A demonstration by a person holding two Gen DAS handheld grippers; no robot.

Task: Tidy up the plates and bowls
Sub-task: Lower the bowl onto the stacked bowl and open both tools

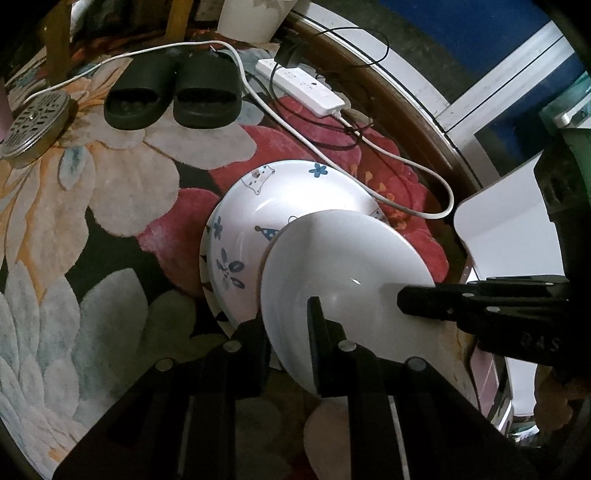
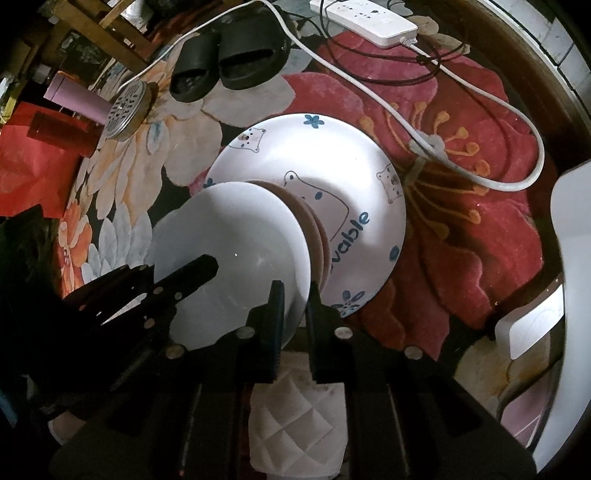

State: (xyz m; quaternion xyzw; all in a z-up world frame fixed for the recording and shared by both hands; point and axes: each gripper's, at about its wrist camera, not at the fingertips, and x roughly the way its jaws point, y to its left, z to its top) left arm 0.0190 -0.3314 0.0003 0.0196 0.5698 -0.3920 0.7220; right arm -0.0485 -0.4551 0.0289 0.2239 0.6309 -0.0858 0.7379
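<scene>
A plain white bowl (image 1: 343,273) (image 2: 236,240) is held above the floral carpet by both grippers on opposite rims. My left gripper (image 1: 288,332) is shut on its near rim; in the right wrist view its finger (image 2: 192,277) reaches in from the left. My right gripper (image 2: 293,314) is shut on the other rim; in the left wrist view its finger (image 1: 443,299) comes from the right. Below lies a large white plate with bear and blue flower prints (image 1: 258,206) (image 2: 343,173). Brownish dishes (image 2: 314,229) sit stacked on it under the bowl.
Black slippers (image 1: 173,92) (image 2: 229,62), a white power strip (image 1: 303,85) (image 2: 365,18) with cables, and a round metal strainer (image 1: 35,122) (image 2: 127,109) lie on the carpet. Pink and red cups (image 2: 74,110) at left. White furniture (image 1: 509,229) (image 2: 572,206) at right.
</scene>
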